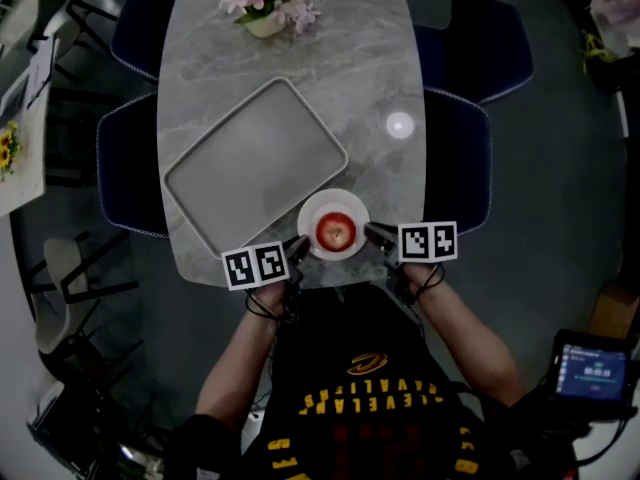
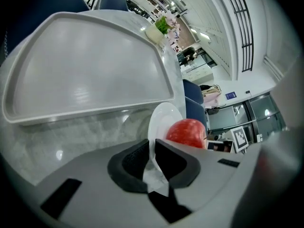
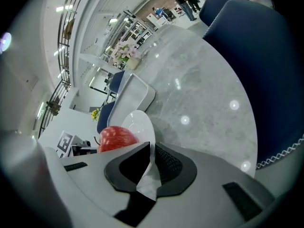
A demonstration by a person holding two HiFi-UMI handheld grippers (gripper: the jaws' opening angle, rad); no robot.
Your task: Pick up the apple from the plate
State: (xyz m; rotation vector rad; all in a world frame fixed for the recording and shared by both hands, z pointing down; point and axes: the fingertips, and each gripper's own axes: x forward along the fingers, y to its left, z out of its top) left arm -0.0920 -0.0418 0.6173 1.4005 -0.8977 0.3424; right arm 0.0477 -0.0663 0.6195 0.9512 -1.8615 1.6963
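A red apple (image 1: 336, 232) lies on a small white plate (image 1: 312, 208) near the table's front edge. My left gripper (image 1: 300, 246) holds the plate's left rim and my right gripper (image 1: 375, 234) holds its right rim. In the left gripper view the plate (image 2: 164, 120) stands edge-on between the shut jaws of the gripper (image 2: 152, 151), with the apple (image 2: 187, 132) just beyond. In the right gripper view the plate rim (image 3: 138, 125) is likewise clamped in the gripper (image 3: 152, 151), the apple (image 3: 116, 137) to its left.
A large grey tray (image 1: 250, 158) lies left of the plate on the marble table (image 1: 380, 68). A pot of pink flowers (image 1: 268, 3) stands at the far end. Dark blue chairs (image 1: 470, 138) flank both sides.
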